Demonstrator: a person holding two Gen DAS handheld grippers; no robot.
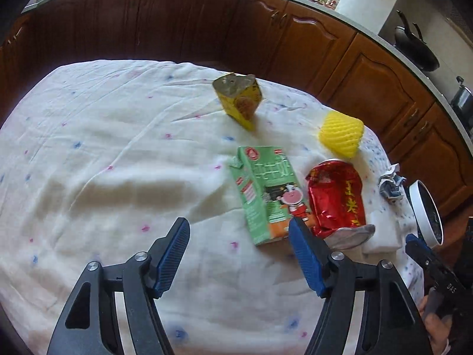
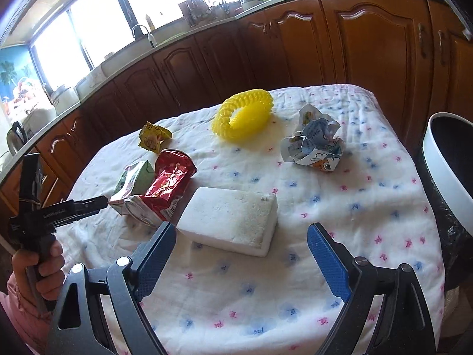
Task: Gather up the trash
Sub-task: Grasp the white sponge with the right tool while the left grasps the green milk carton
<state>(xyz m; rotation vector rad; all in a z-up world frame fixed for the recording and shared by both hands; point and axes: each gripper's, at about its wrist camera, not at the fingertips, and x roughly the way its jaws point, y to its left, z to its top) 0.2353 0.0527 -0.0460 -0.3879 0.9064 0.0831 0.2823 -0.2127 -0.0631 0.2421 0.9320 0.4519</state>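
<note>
Nearest the right gripper (image 2: 241,261), fingers spread wide and empty, lies the white foam block (image 2: 230,220), just ahead of its tips. Left of that block sit the crushed red packet (image 2: 170,185) and green carton (image 2: 134,179), touching; the left gripper (image 1: 239,256) hovers by them, also released, holding nothing. Beyond the block: crumpled paper (image 2: 313,140), yellow foam net (image 2: 244,114), yellow wrapper (image 2: 153,137) farthest. Right of the block waits the white-rimmed bin (image 2: 443,159). Looks like collecting hasn't started; the next move is probably a descent to straddle the block and squeeze.
</note>
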